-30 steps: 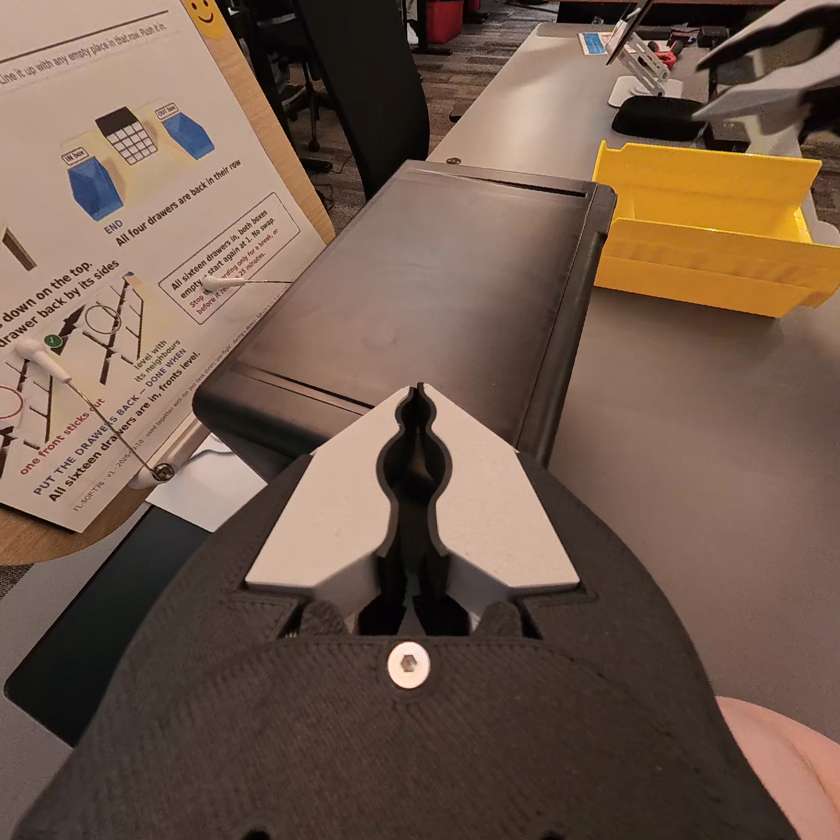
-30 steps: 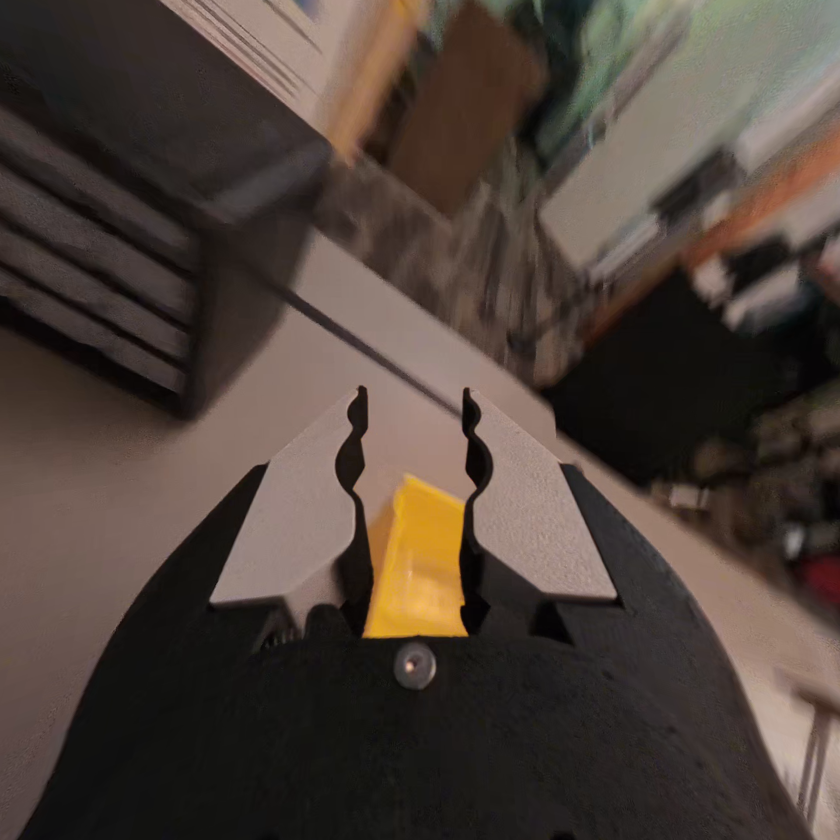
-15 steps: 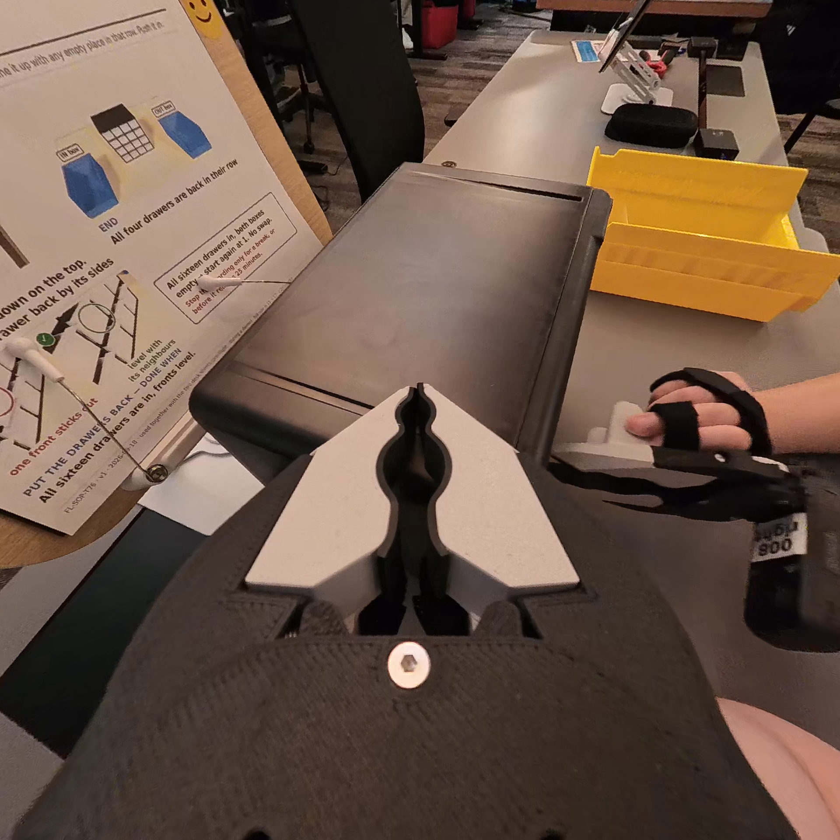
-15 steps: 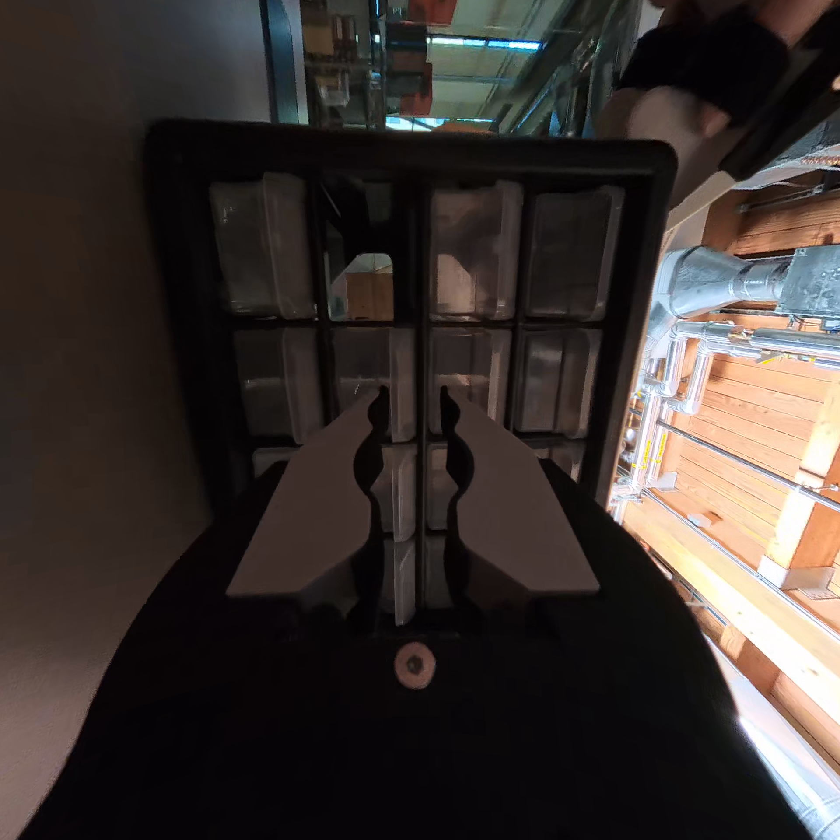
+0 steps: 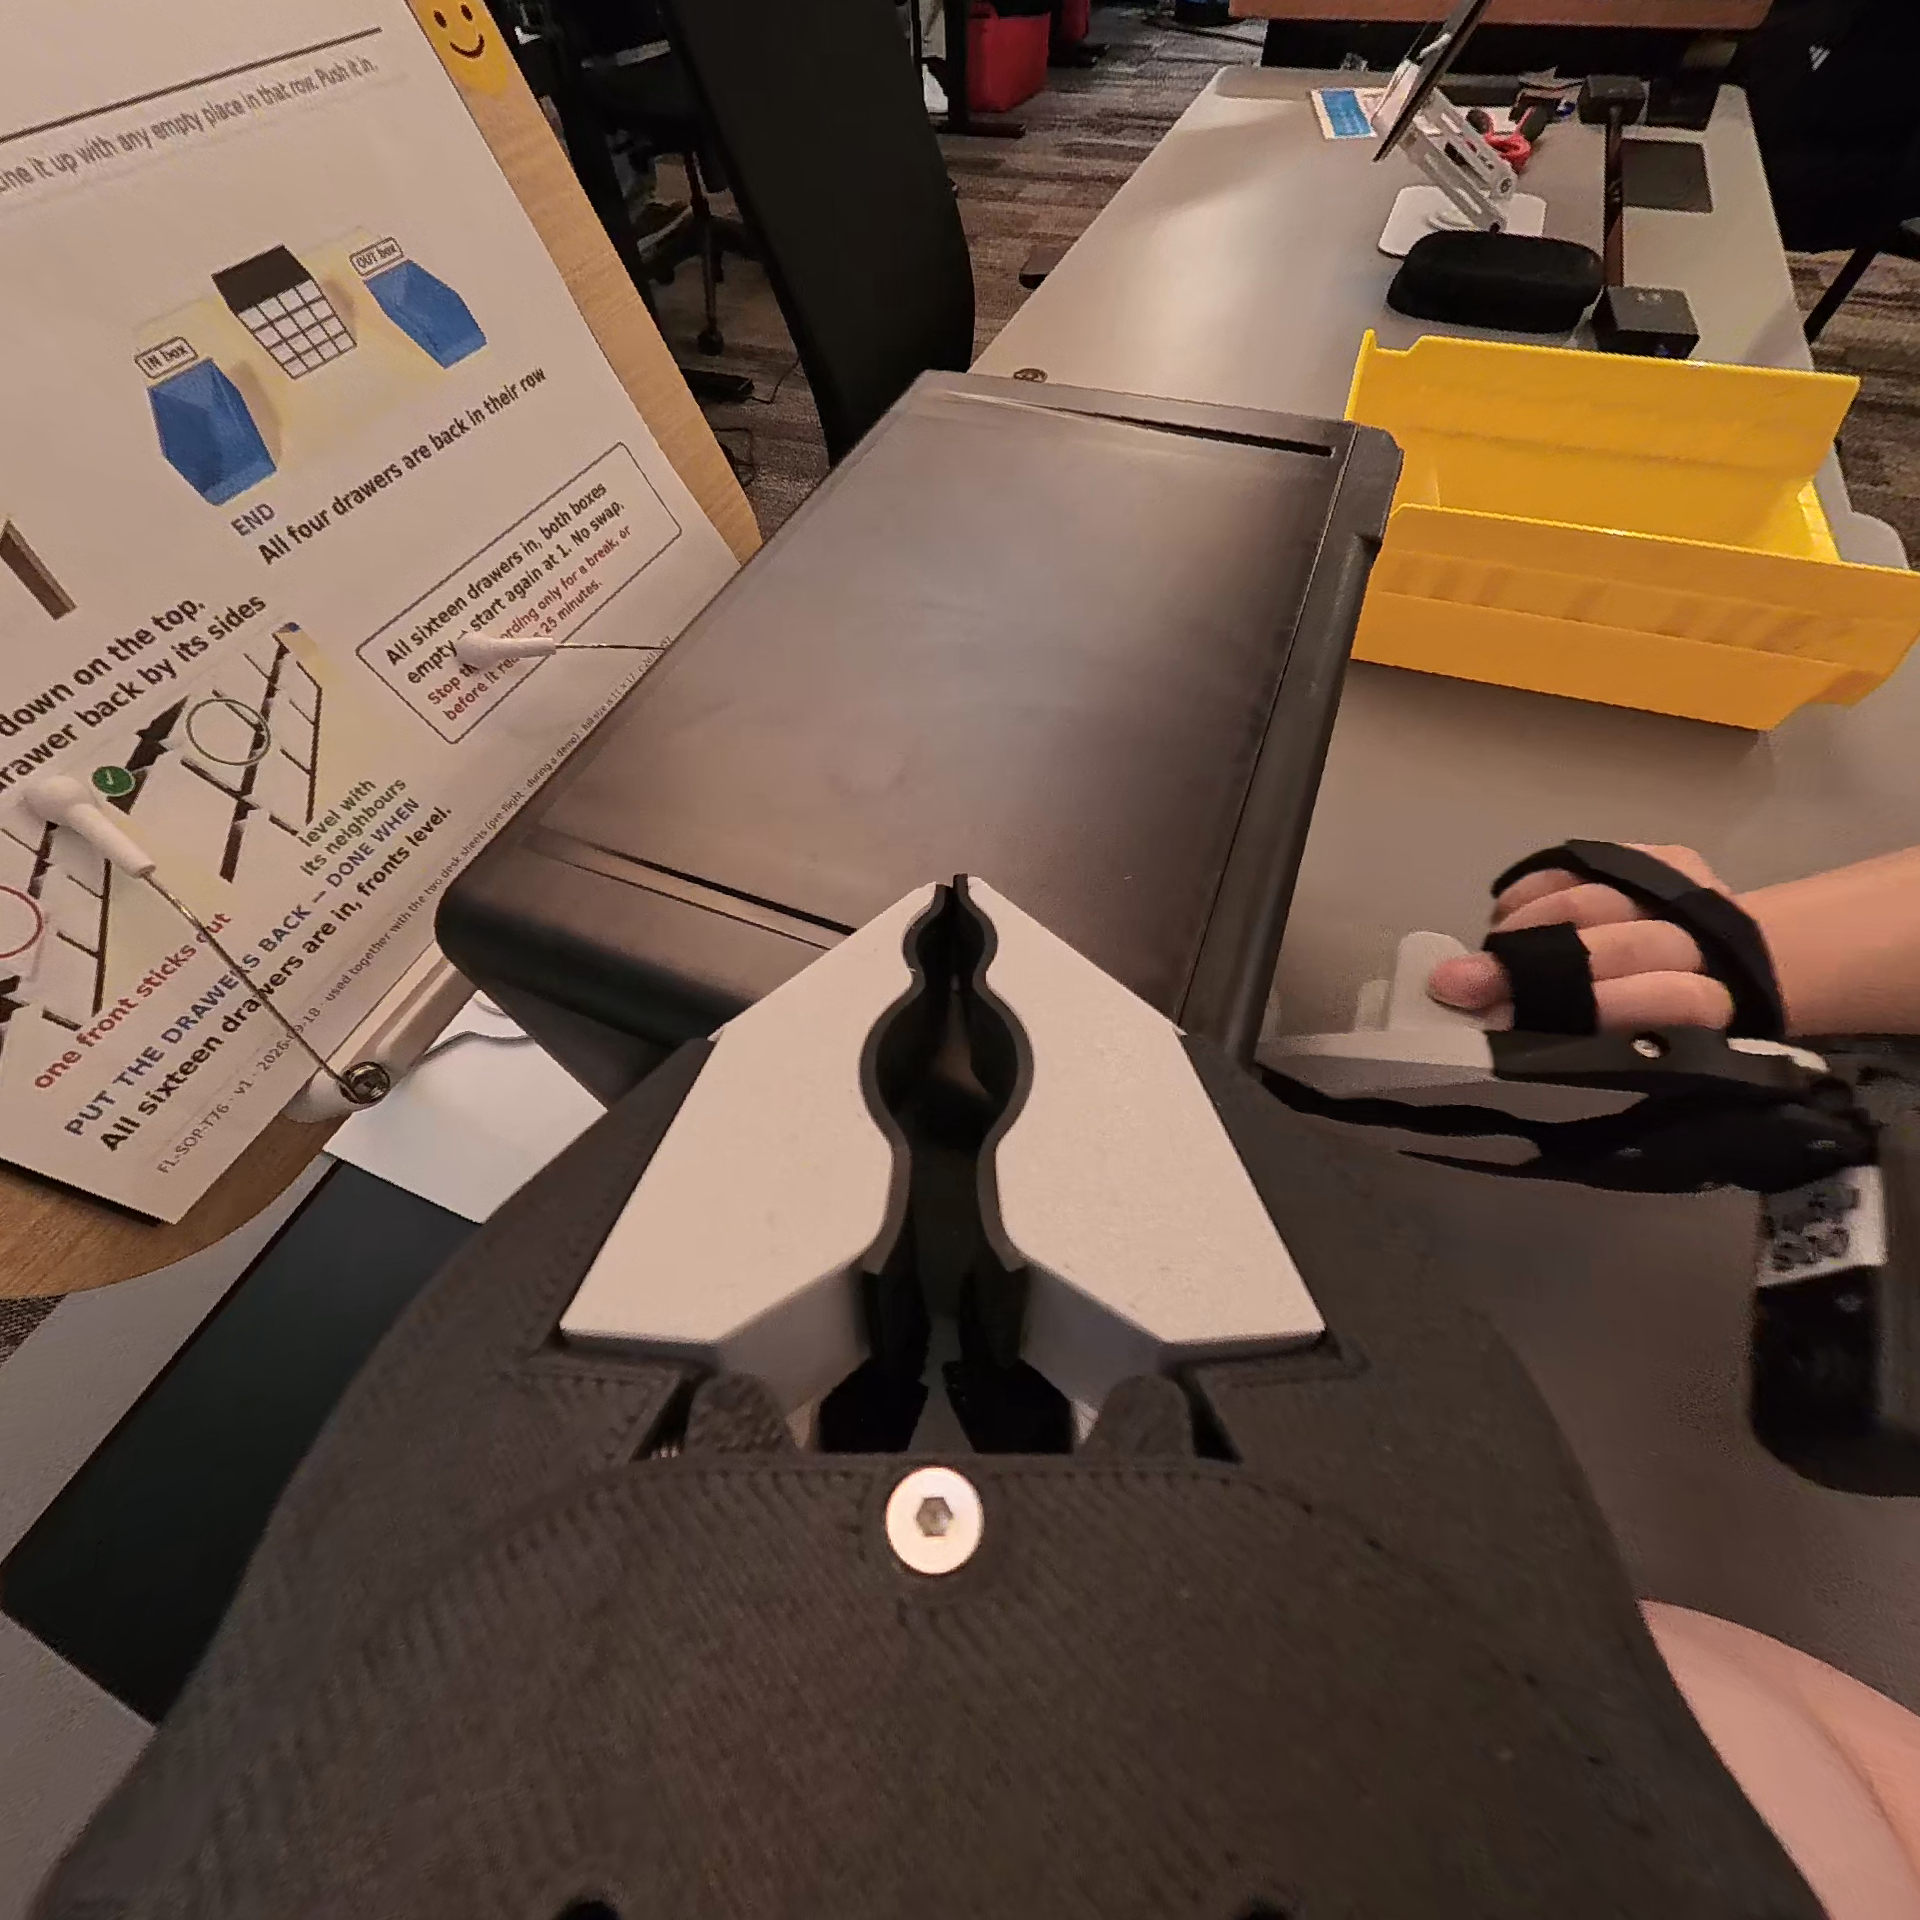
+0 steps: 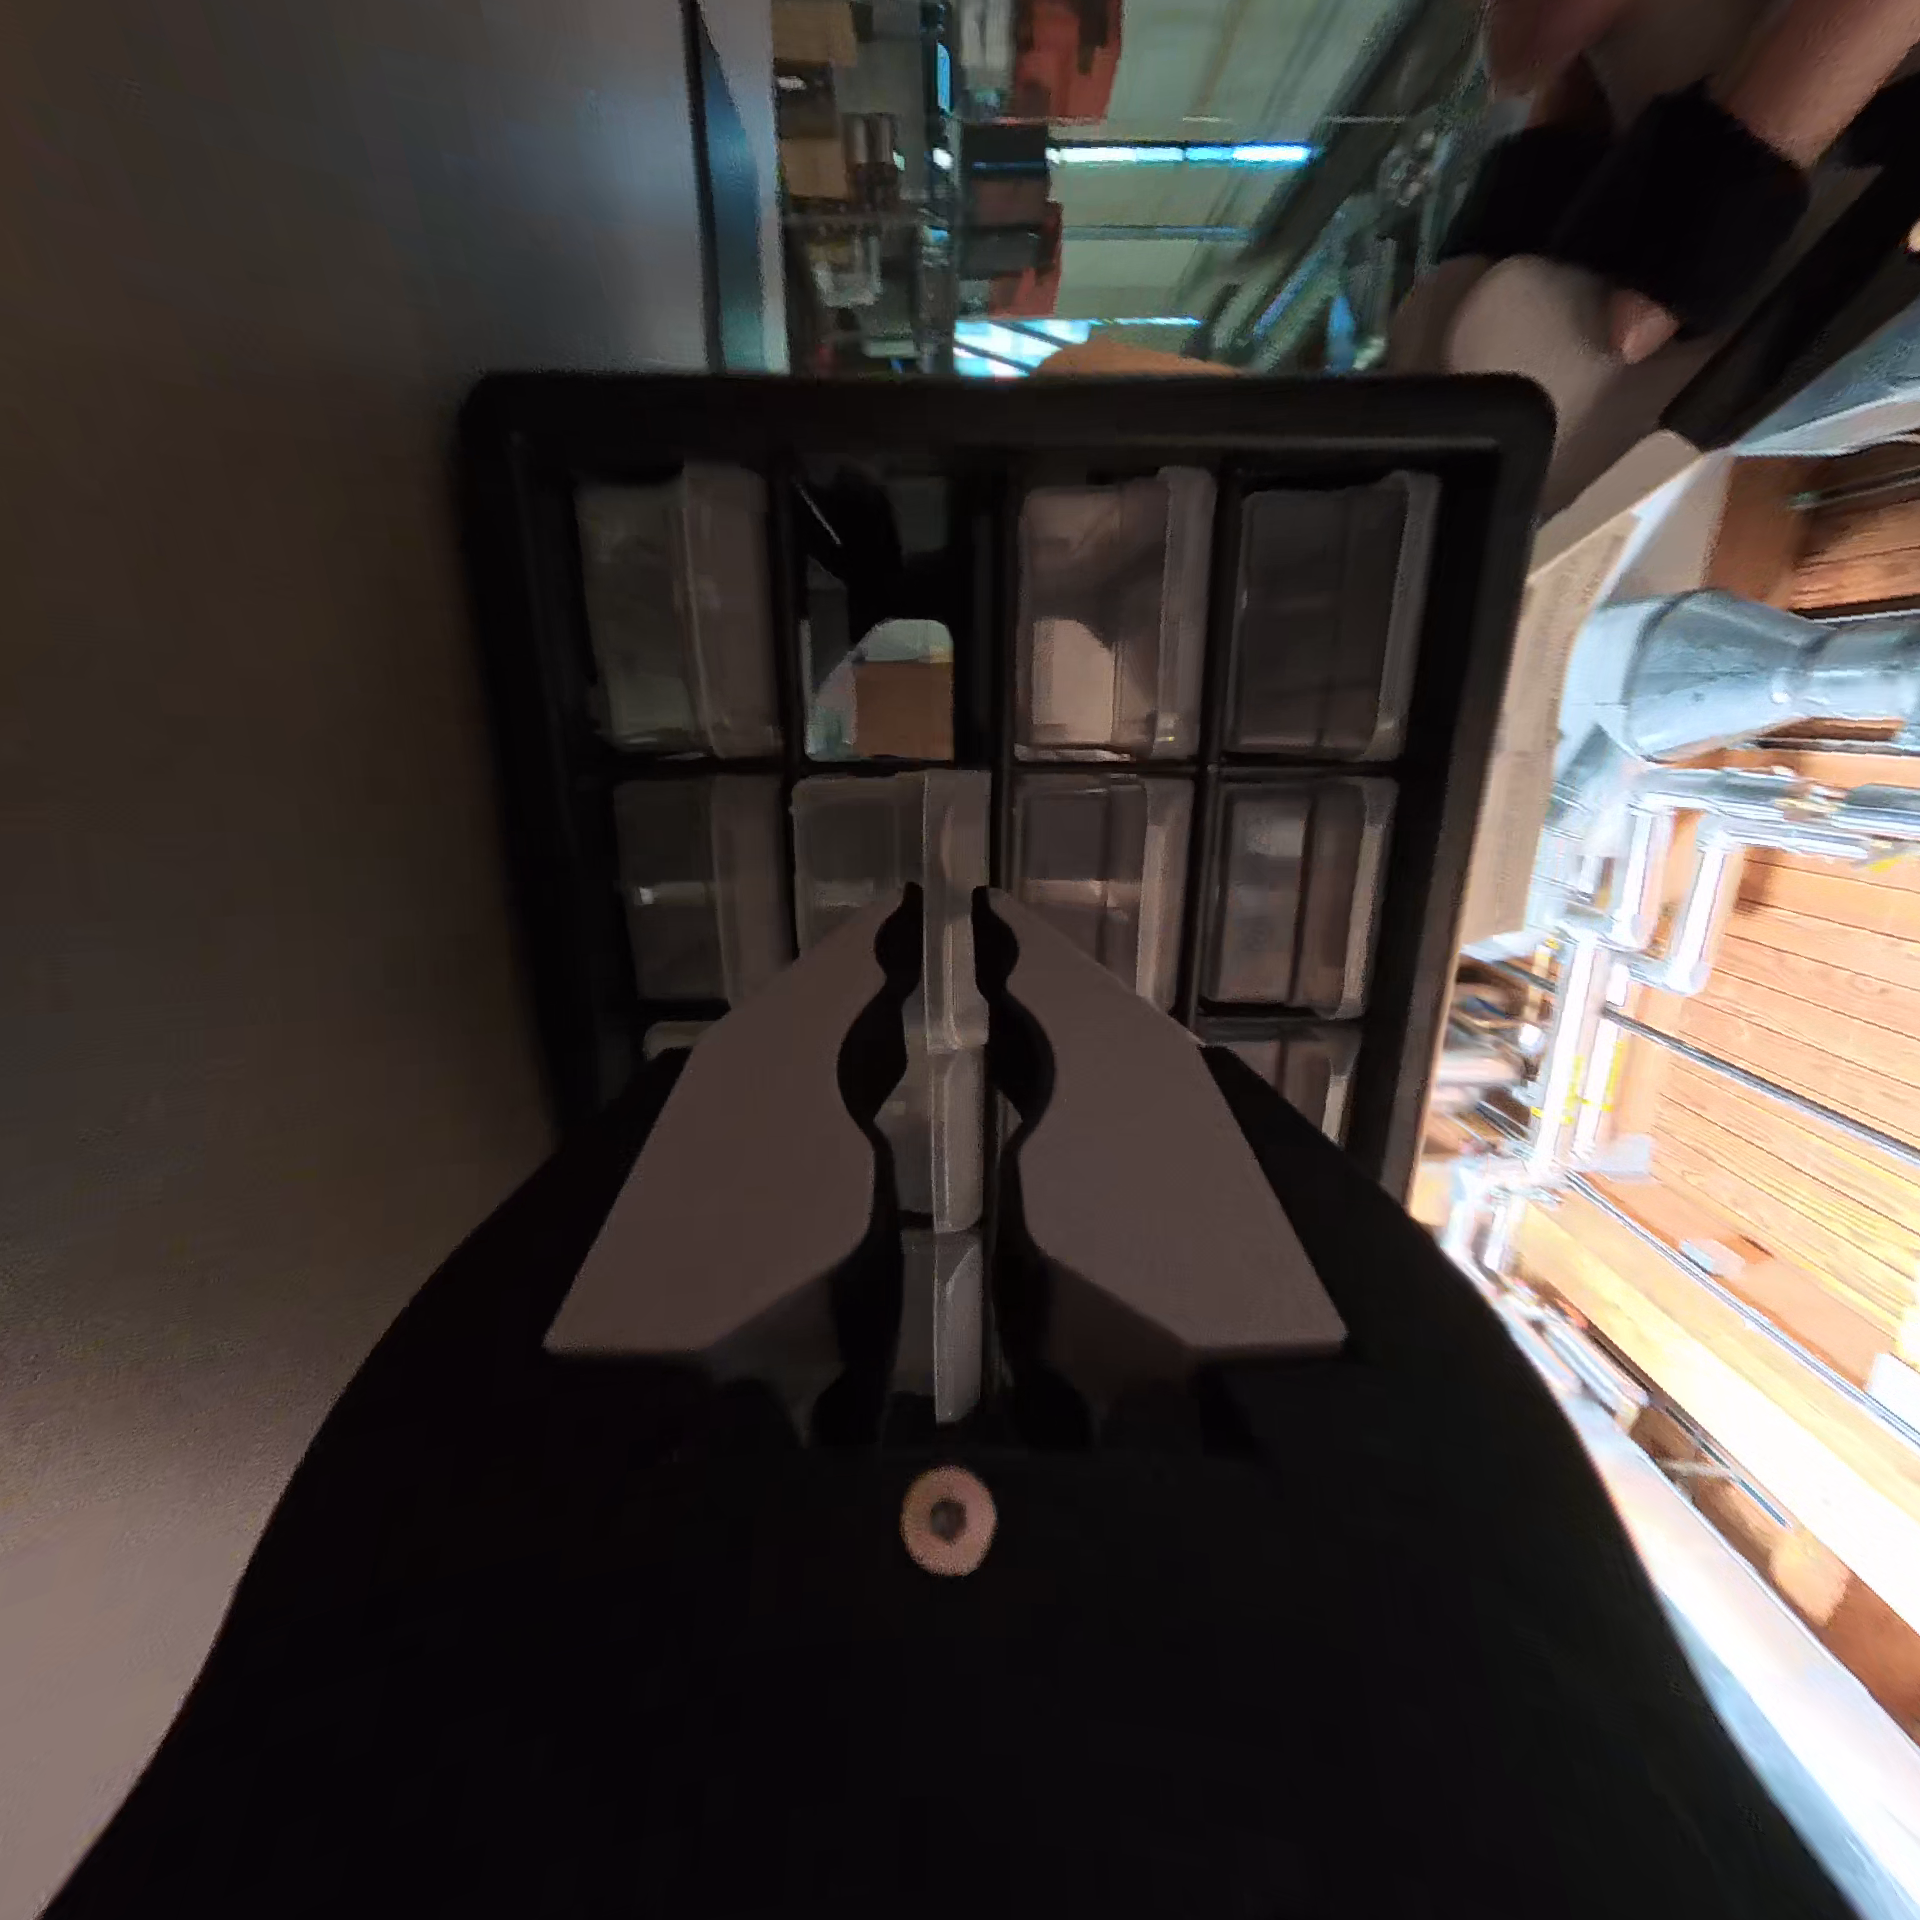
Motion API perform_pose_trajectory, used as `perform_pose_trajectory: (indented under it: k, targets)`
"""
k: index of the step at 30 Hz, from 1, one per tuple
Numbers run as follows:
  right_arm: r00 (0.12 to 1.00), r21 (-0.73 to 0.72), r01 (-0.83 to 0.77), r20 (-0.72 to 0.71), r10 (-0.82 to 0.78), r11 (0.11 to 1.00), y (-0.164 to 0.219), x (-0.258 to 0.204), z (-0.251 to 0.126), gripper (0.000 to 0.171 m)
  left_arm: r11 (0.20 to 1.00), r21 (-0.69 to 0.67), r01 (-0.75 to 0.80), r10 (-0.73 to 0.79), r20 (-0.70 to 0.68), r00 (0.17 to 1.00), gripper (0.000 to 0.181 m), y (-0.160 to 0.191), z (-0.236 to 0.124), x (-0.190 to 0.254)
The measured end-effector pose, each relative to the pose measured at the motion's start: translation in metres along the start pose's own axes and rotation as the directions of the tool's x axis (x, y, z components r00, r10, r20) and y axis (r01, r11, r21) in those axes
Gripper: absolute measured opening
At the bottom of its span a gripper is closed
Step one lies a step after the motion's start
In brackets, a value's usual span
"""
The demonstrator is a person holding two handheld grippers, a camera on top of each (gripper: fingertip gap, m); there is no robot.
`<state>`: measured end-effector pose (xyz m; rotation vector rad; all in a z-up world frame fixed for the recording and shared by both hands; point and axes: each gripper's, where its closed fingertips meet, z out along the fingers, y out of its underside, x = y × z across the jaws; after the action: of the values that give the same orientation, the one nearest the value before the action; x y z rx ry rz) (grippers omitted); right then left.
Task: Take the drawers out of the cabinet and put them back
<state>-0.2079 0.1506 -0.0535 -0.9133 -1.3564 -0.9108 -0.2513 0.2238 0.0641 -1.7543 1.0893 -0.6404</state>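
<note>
Right wrist view: drawer handle (image 6: 948, 966) between right hand-held gripper (image 6: 945, 904) fingers.

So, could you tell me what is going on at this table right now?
A person is working a black drawer cabinet with two handheld grippers. The left gripper is shut and empty, resting over the cabinet's top. The right gripper, turned sideways, has closed on the handle of a clear drawer in the cabinet's front. One slot beside it is already empty. A yellow bin waits alongside.
</note>
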Motion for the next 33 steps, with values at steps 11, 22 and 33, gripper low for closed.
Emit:
perform_pose_trajectory:
  k: [11,22,33]
  targets:
    - [0.776,-0.069,-0.224,0.591,0.22,0.972,0.003,-0.007,0.004,0.017,1.0,0.002,0.005,-0.005,-0.003,1.0,0.0,0.0,0.0,0.0]
    - [0.603,-0.147,-0.245,0.751,0.27,0.958,-0.004,-0.008,-0.041,0.017,1.0,0.006,0.01,-0.01,-0.011,1.0,0.0,0.0,0.0,0.0]
    - [0.715,-0.067,-0.106,0.688,0.123,0.992,-0.028,-0.017,-0.084,0.017,1.0,0.009,0.01,-0.01,-0.014,1.0,0.0,0.0,0.0,0.0]
